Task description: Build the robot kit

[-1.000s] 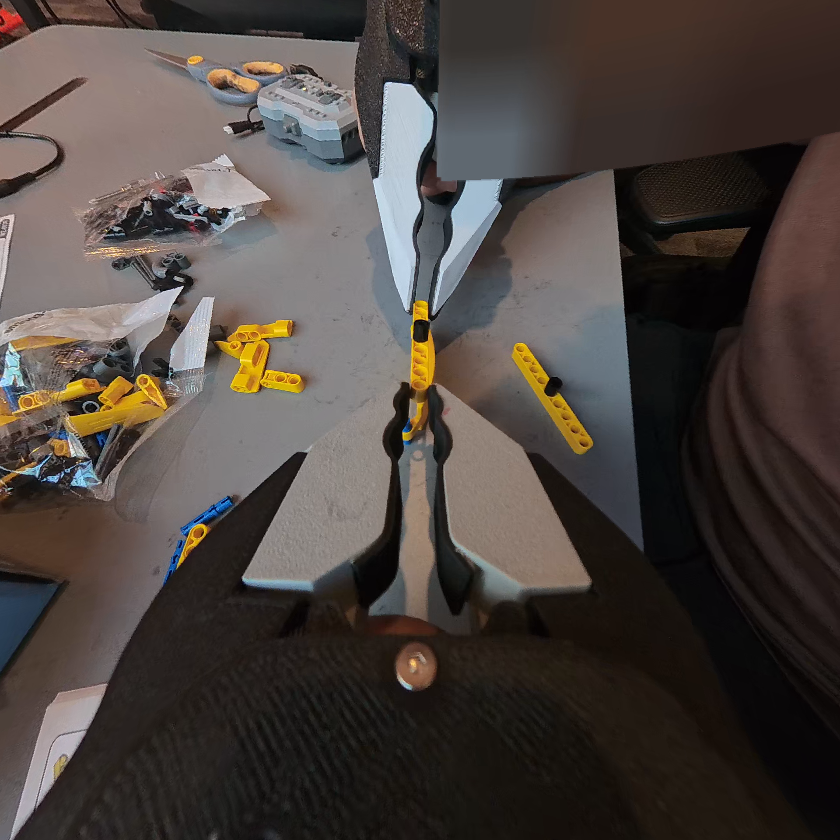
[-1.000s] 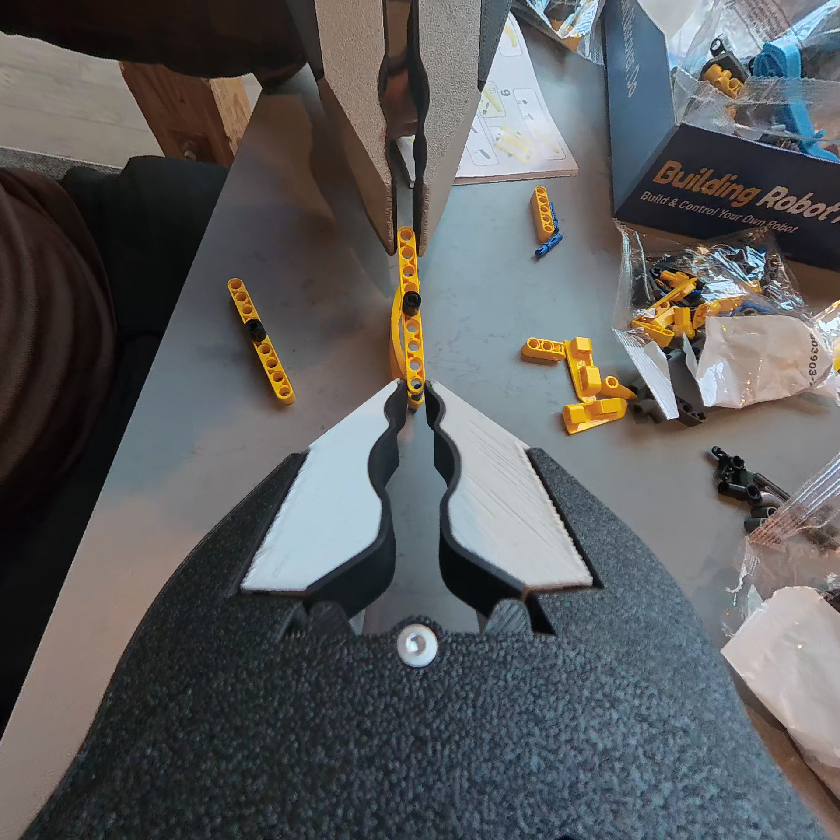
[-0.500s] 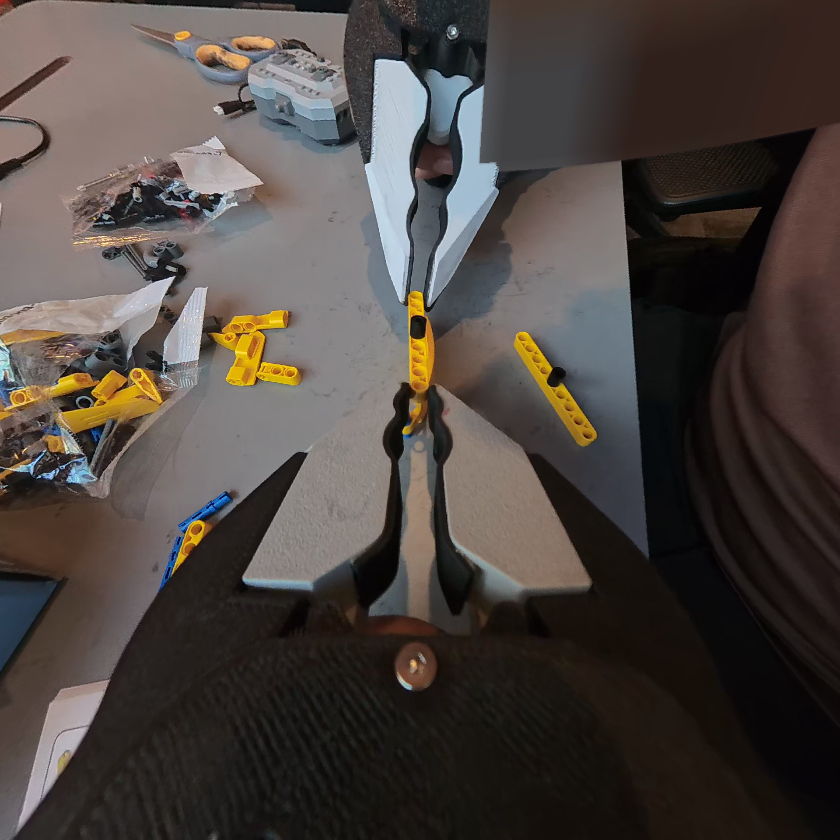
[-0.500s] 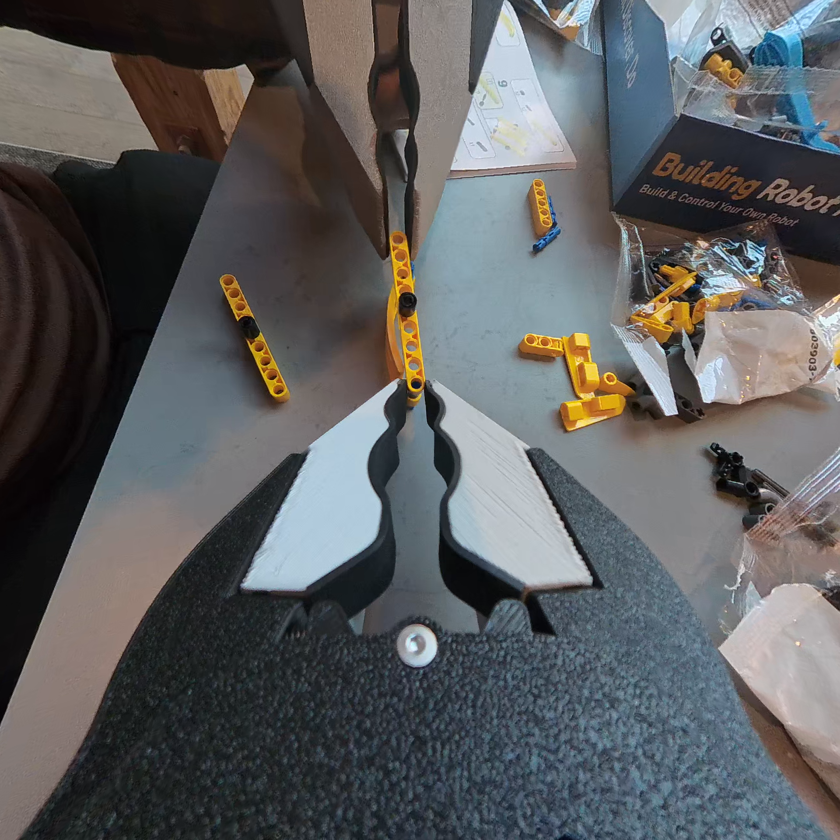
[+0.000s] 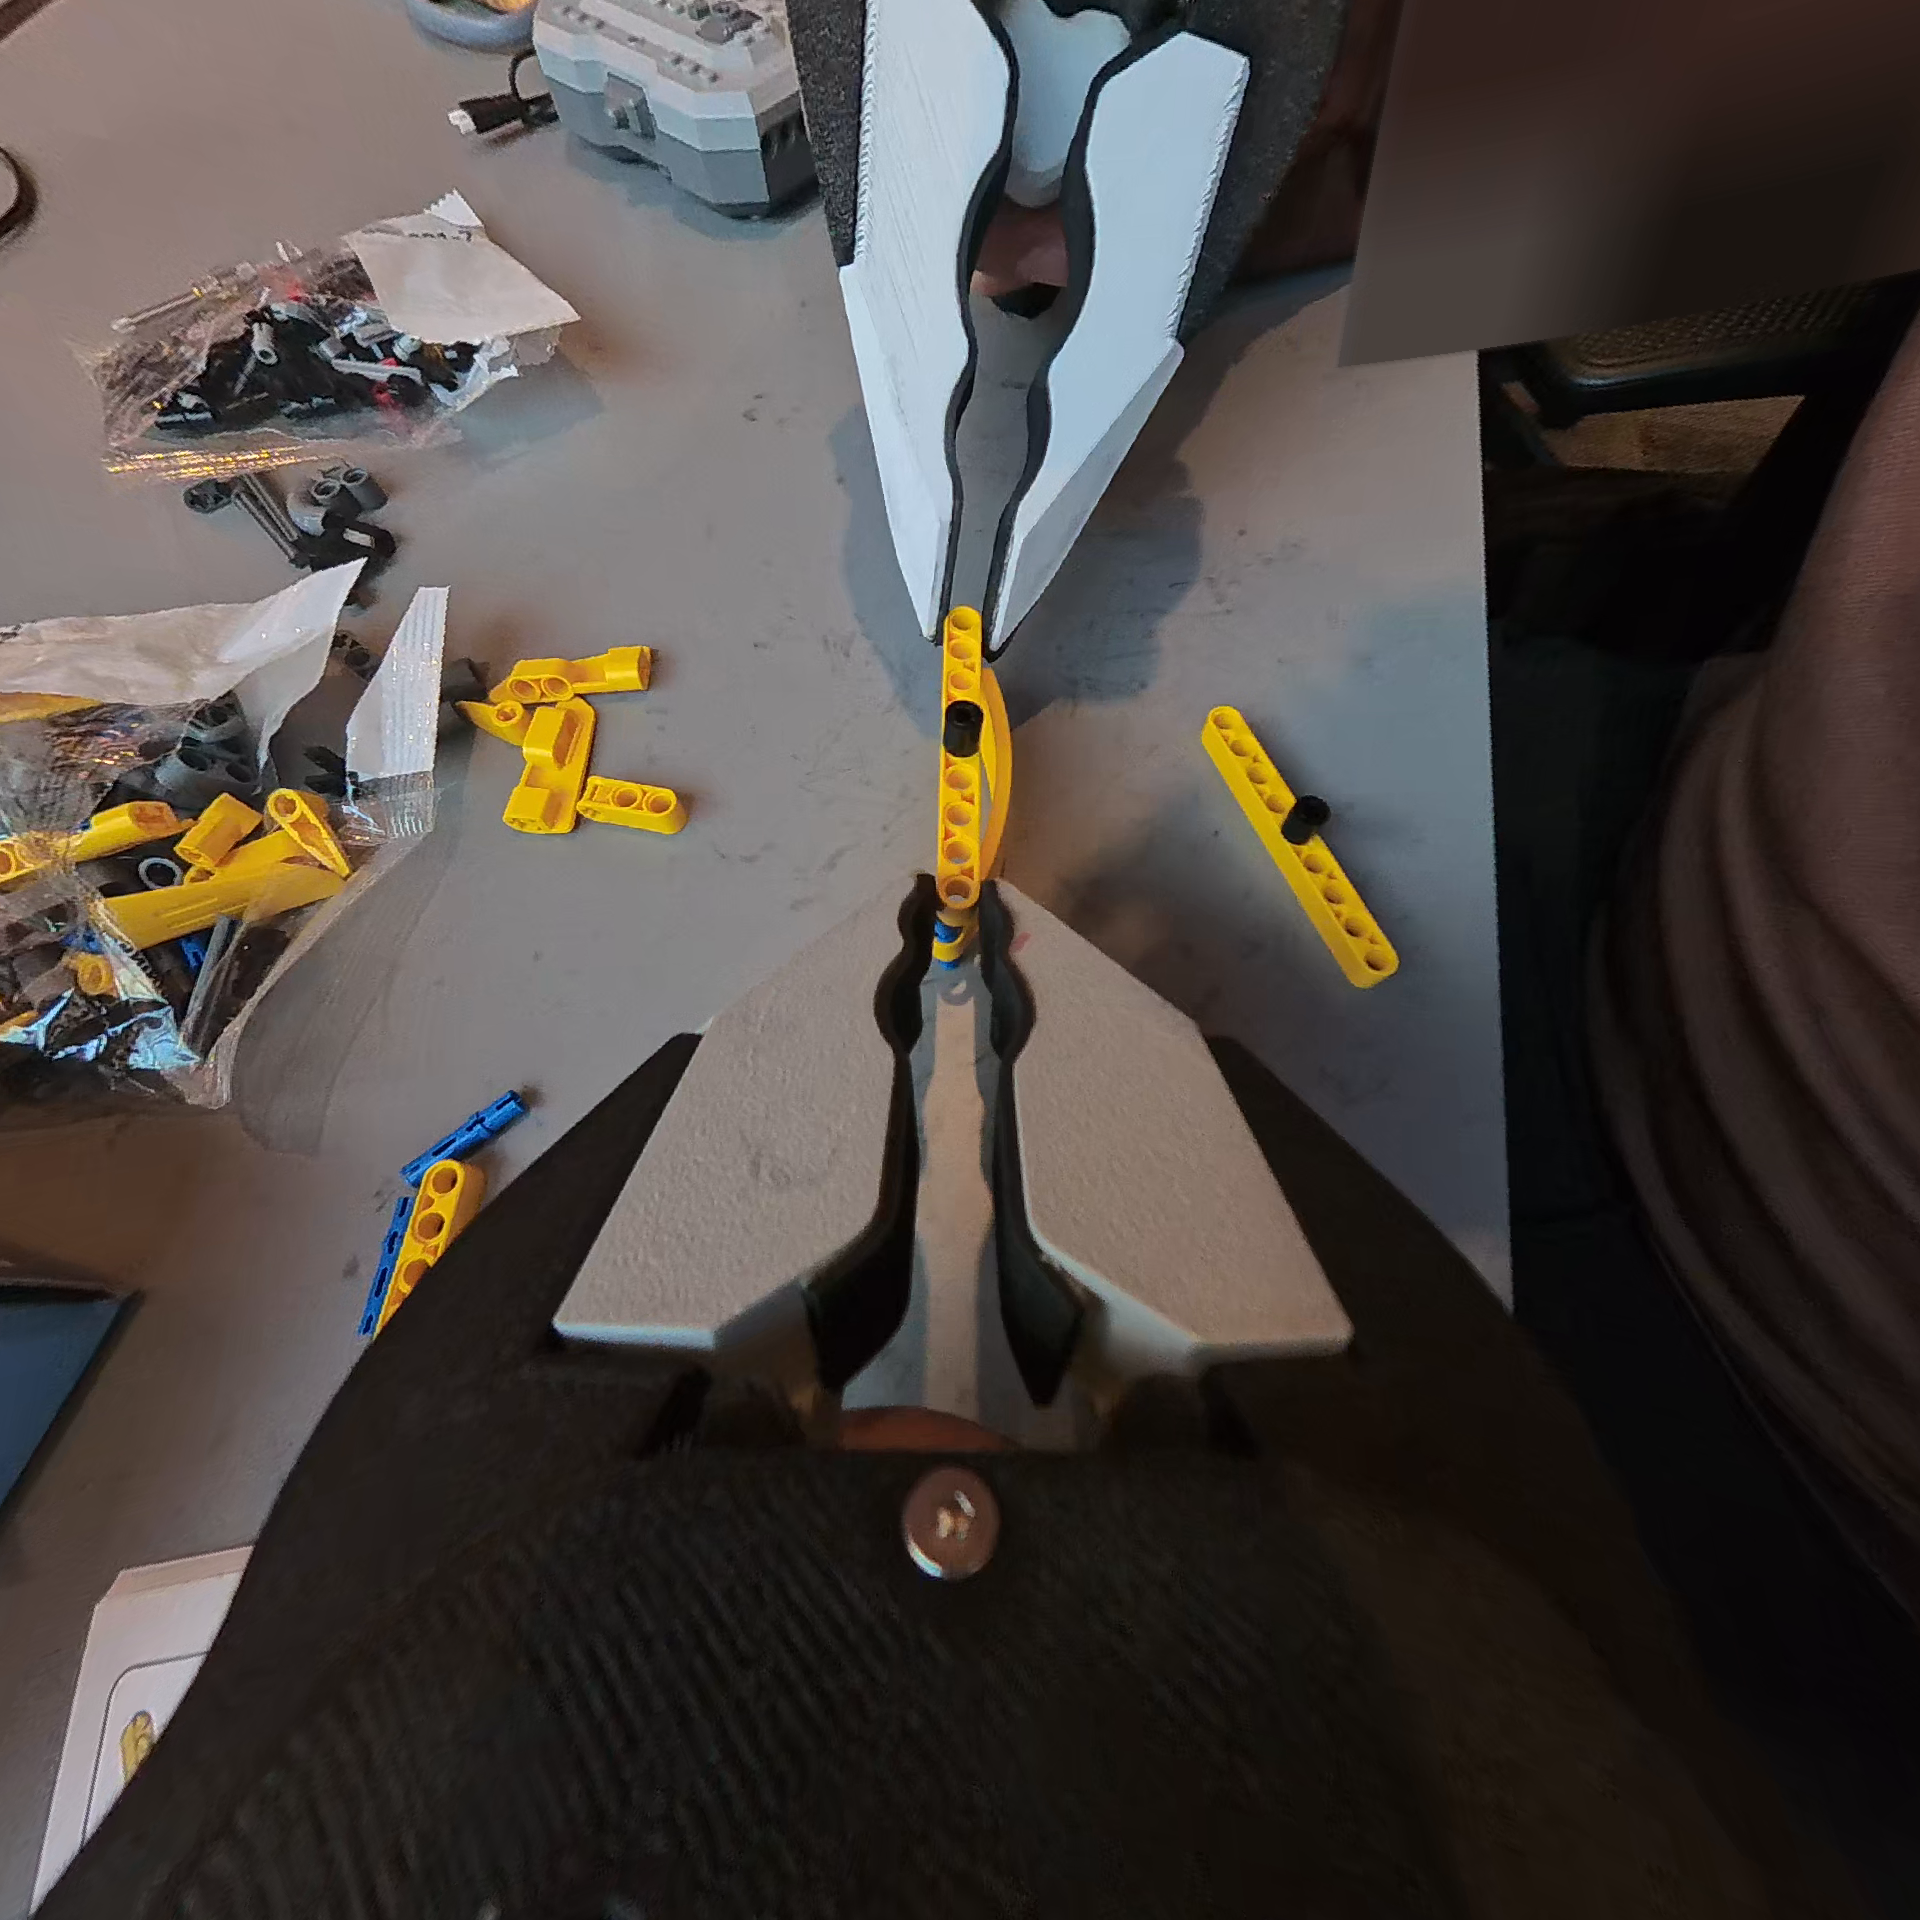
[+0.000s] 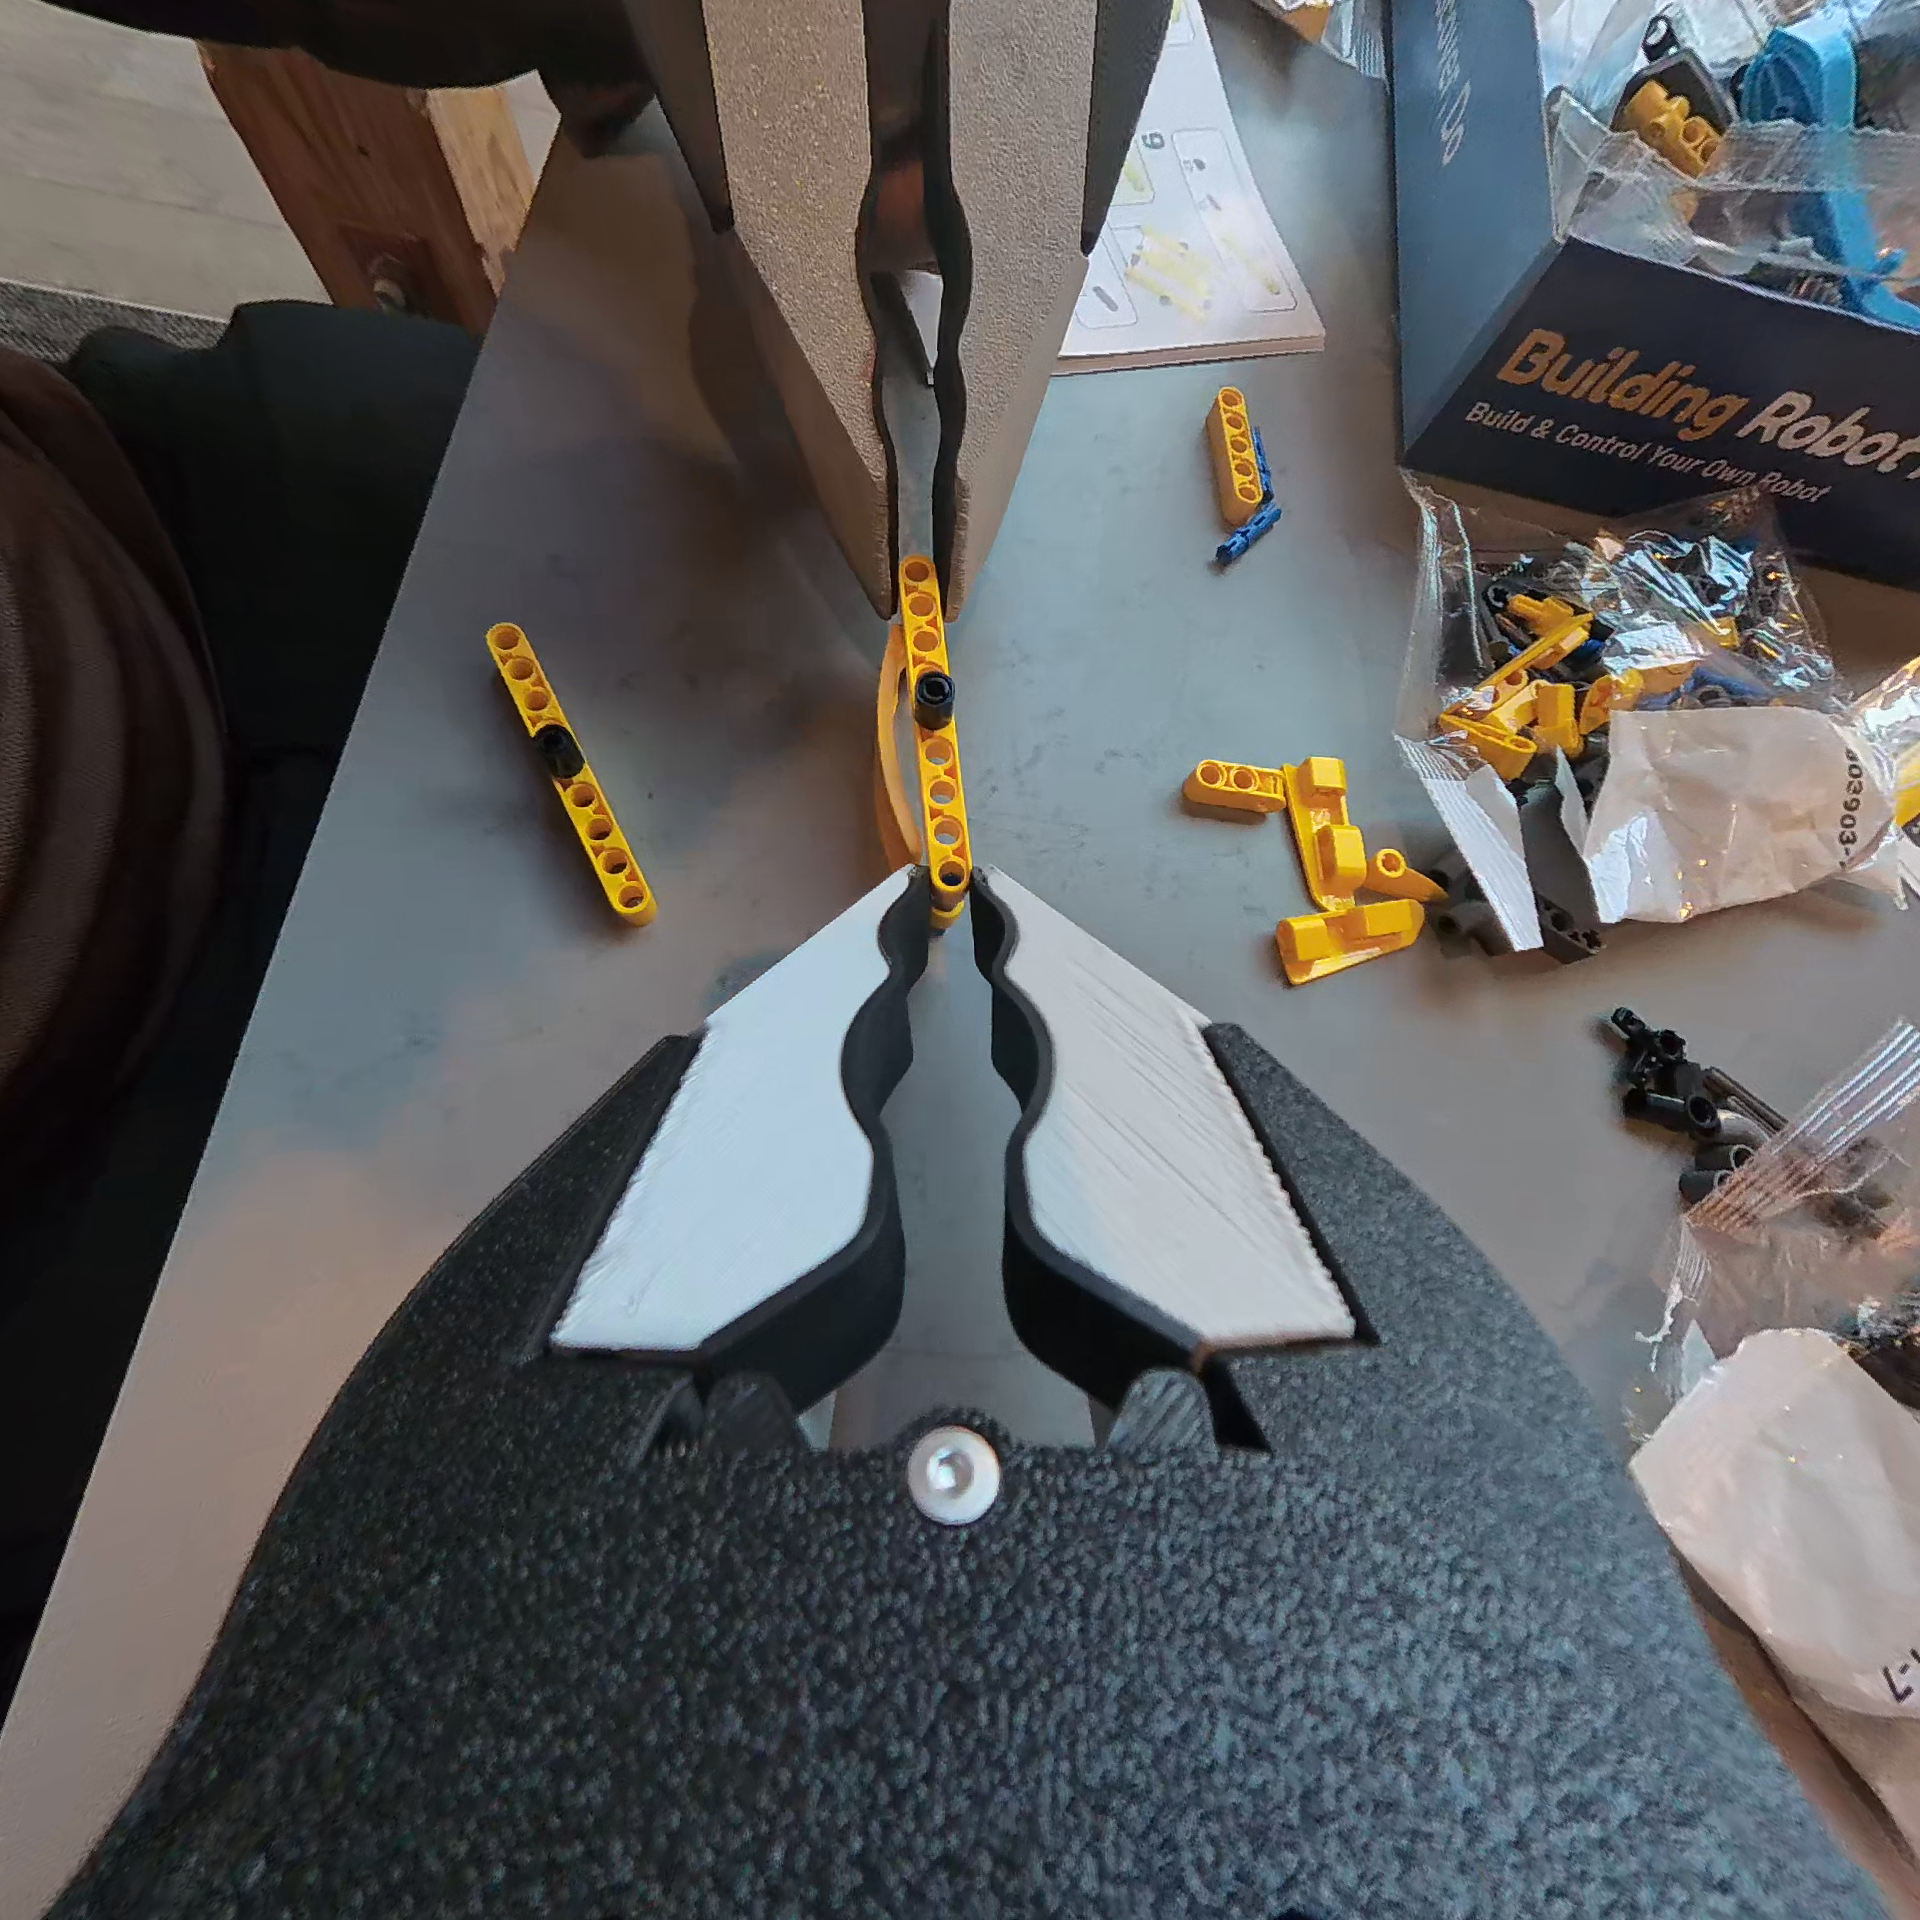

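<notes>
Left wrist view: left tongs and right tongs each clamp one end of yellow beam; its long axis runs tongs to tongs

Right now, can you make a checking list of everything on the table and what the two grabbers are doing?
Surface: grey table, scuffed.
Job's things: yellow beam with a black pin, gripped at both ends; a curved yellow piece sits behind it.
Clutter: spare beam, loose yellow bits, parts bags, blue box, booklet, grey hub.
Grippers: left gripper shut on the beam's near end; right gripper shut on the other end.
Cables: black plug by the hub.
Surroundings: a person's sleeve at the table edge.
</notes>
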Available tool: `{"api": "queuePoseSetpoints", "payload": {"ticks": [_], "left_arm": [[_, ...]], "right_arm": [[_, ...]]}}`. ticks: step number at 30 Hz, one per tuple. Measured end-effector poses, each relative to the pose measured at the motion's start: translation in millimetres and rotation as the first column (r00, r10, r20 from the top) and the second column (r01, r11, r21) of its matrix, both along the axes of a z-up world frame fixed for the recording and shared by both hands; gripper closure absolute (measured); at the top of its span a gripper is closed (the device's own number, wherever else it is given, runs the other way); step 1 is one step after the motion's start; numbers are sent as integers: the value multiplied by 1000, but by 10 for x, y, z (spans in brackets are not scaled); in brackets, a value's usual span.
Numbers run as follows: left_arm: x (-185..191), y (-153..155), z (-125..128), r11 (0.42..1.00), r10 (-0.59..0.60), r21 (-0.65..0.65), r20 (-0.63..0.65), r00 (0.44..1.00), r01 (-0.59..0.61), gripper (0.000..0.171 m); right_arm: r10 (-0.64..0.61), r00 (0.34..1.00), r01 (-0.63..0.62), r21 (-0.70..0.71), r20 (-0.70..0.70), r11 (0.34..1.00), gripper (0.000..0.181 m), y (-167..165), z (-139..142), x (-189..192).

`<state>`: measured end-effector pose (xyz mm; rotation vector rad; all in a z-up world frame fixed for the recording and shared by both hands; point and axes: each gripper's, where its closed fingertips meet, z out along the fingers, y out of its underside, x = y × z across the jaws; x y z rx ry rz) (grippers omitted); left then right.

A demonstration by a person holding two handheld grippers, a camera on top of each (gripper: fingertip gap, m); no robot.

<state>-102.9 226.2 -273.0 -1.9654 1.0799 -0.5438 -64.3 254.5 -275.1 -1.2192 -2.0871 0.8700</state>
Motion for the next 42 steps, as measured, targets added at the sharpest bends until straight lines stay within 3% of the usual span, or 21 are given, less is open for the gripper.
{"api": "queuePoseSetpoints", "payload": {"ticks": [8,13,25,42], "left_arm": [[3,-14,35,1000,-11,-3,28,1000,11,159],[-5,-13,75,1000,-7,21,44,999,6,167],[-18,3,49,1000,-20,18,25,999,20,167],[-4,-8,40,986,-40,-157,135,990,61,167]], "right_arm": [[6,1000,-6,12,2,1000,174,-13,1,2],[5,1000,-5,2,5,1000,174,-12,1,1],[5,1000,-5,-23,14,1000,174,-16,-1,-2],[65,986,-61,-31,152,998,174,-71,-18,30]]}}
